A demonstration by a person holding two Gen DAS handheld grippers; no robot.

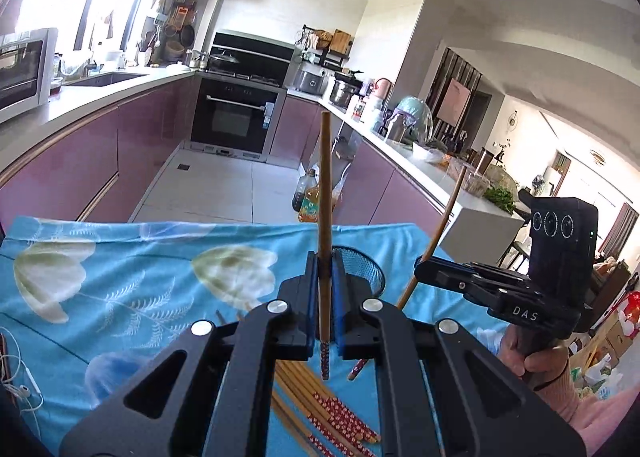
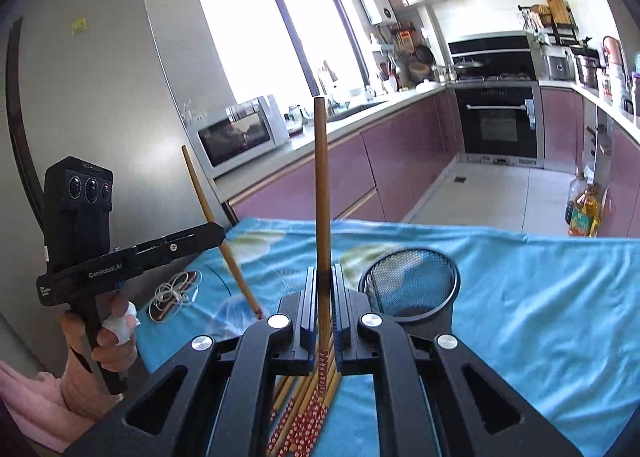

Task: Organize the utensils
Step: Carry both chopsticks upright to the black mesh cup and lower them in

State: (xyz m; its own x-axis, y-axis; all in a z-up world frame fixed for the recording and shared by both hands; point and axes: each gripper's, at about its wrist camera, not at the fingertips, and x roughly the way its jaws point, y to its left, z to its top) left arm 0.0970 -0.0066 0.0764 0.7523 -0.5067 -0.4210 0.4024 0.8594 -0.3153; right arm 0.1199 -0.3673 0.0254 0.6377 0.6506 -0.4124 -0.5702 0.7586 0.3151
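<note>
**Two chopsticks held upright, one in each pair of tongs**

Two views look over a tabletop [image 2: 540, 297] draped in a sky-blue cloth printed with pale tulips, filling the lower half of each frame, with a kitchen of mauve cabinets behind.

The black mesh cup [image 2: 412, 293] stands upright on the cloth, right of centre in the right wrist view; in the left wrist view only its rim shows, just behind the tongs at mid-frame.

A loose bundle of chopsticks [image 2: 304, 413] lies flat on the cloth at the bottom centre of both views. They are tan bamboo with red ends dotted in white, their long axes running roughly away from the camera, the patterned ends nearest.

The left tongs [image 1: 326, 297] are closed tight on a single chopstick [image 1: 325, 217]. It stands nearly vertical in the frame, plain tip up toward the oven, red patterned end hanging below the pads above the bundle. From the right wrist view the same stick leans, tip toward the upper left.

The right tongs [image 2: 322, 305] are likewise clamped on one chopstick [image 2: 321, 185], its long axis nearly vertical at centre frame, plain tip up, patterned end down among the bundle; whether it touches those sticks I cannot tell. Seen from the left wrist view it slants, tip toward the upper right.
</note>
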